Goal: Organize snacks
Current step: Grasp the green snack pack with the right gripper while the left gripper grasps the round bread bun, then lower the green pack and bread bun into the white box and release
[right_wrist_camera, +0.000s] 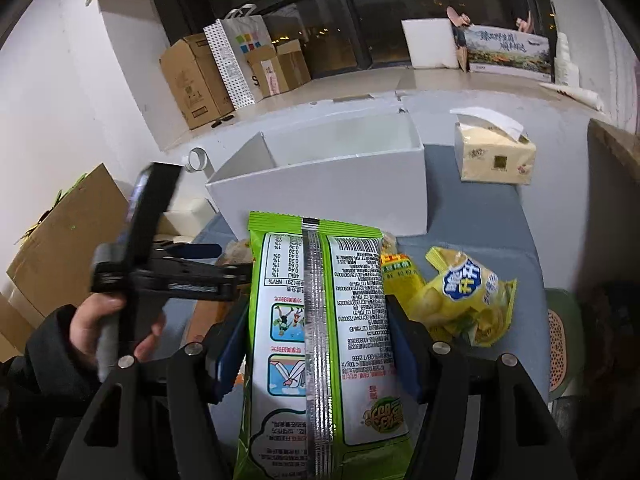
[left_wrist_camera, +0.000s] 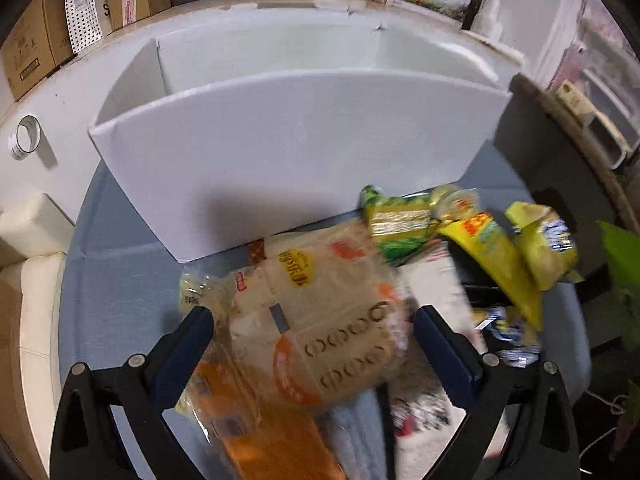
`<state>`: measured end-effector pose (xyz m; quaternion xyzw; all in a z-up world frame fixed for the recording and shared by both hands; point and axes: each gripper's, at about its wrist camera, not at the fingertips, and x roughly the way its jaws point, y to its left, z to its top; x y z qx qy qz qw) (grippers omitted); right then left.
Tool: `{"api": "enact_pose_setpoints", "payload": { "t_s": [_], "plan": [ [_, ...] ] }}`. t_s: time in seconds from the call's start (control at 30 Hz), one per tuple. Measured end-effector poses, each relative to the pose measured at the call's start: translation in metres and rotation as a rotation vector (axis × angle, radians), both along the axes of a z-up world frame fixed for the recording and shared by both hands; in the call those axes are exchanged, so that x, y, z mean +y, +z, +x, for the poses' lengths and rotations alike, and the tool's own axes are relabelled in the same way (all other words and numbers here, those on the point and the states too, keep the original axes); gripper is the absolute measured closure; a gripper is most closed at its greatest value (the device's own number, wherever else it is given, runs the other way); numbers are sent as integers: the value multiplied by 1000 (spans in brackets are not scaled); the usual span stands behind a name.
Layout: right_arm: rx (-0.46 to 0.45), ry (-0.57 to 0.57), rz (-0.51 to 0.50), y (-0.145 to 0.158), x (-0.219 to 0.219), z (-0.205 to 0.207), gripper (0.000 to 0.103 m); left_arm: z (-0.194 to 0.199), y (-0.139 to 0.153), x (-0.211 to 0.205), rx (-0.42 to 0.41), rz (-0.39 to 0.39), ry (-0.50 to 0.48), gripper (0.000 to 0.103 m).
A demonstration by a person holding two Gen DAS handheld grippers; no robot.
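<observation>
room: dim place with dark windows at the back, cardboard boxes (right_wrist_camera: 196, 80) stacked along the wall, a tissue box (right_wrist_camera: 494, 156) off to the side
desk: blue cloth-covered desk (left_wrist_camera: 120, 280) carrying a white bin (left_wrist_camera: 280, 152) and a loose heap of snacks just in front of it
white bin: looks empty inside, open top facing up, so i'd guess it's where the snacks end up
right tongs (right_wrist_camera: 316, 344): clamped on a green snack bag (right_wrist_camera: 320, 320), pads pressing both side edges, bag held upright and lifted off the pile, back label toward the camera. gripping it by the sides probably keeps it from flopping on the way to the bin
left tongs (left_wrist_camera: 312, 320): spread wide, nothing held, angled down over a clear bread bag (left_wrist_camera: 312, 312) that lies flat in the heap. looks like that's the next pick
leftovers: yellow chip bag (right_wrist_camera: 468, 292) and a few smaller packets still on the cloth beside the bin
</observation>
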<state>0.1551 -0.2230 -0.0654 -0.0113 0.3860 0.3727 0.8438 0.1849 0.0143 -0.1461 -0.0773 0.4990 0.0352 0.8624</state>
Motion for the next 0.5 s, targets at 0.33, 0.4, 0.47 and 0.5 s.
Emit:
{"api": "enact_pose_setpoints", "payload": {
  "t_s": [0.33,0.4,0.47,0.5],
  "plan": [
    [22,5,1,-9,1,-3,35,-29,34,12,-116,-51,4,23],
    [22,9,0,-9,2,-3,35,-39,46,14,-146,-52,3,23],
    [18,9,-2,-8,3,-5,35,-52,64,15,-196,-57,-6,23],
    [18,10,1,-8,3,-3,35,-56,71,15,-212,-52,-8,23]
  ]
}}
